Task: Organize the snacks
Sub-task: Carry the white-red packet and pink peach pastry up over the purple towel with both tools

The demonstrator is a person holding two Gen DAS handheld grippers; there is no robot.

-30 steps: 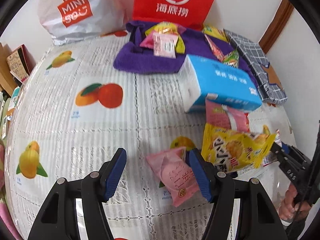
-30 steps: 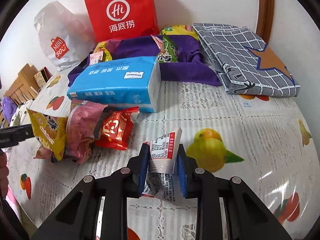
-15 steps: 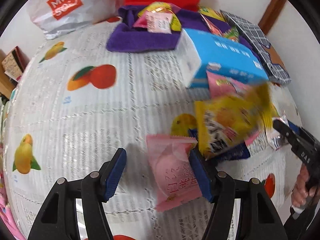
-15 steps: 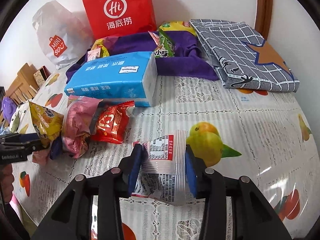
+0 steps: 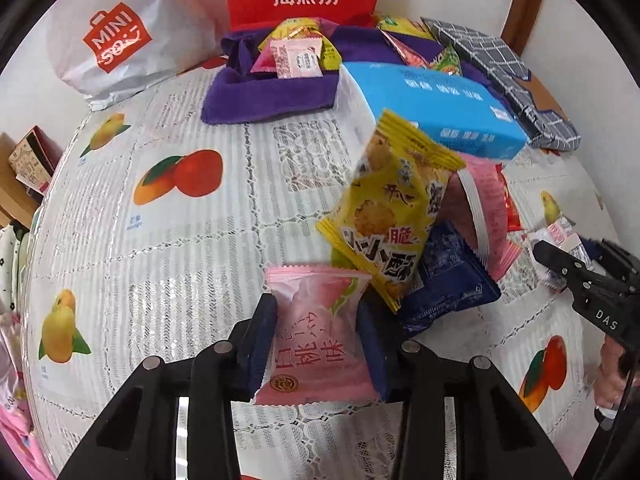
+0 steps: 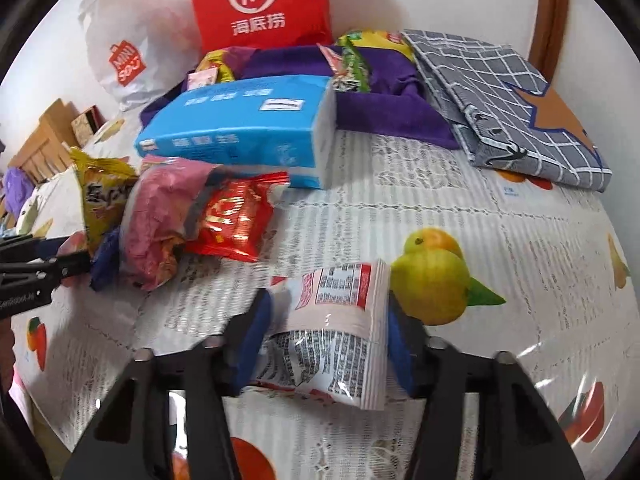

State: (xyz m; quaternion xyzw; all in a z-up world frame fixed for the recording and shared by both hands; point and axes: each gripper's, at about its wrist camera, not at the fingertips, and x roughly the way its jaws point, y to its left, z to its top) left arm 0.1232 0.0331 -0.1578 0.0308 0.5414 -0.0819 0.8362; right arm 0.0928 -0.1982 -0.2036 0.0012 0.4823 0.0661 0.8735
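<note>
My left gripper (image 5: 316, 332) has closed around a pink peach snack packet (image 5: 316, 344) lying on the table, its blue pads touching both sides. Beside it lean a yellow snack bag (image 5: 396, 208), a dark blue packet (image 5: 444, 284) and a pink bag (image 5: 480, 200). My right gripper (image 6: 326, 340) stands half open around a white packet with red-bordered print (image 6: 332, 336), which rests on the table. The same pile shows in the right wrist view: yellow bag (image 6: 102, 200), pink bag (image 6: 160, 216), red packet (image 6: 236, 220). More snacks (image 5: 298, 50) lie on a purple towel (image 5: 272, 96).
A blue tissue pack (image 6: 244, 128) lies behind the pile. A red paper bag (image 6: 260, 0) and a white Miniso bag (image 5: 112, 44) stand at the wall. A grey checked cloth (image 6: 500, 88) lies at the right. The fruit-print tablecloth (image 5: 180, 184) covers the table.
My left gripper moved forward and closed from wide open onto the pink peach packet. The yellow bag tipped up against the pile. My right gripper opened, letting the white packet settle on the table.
</note>
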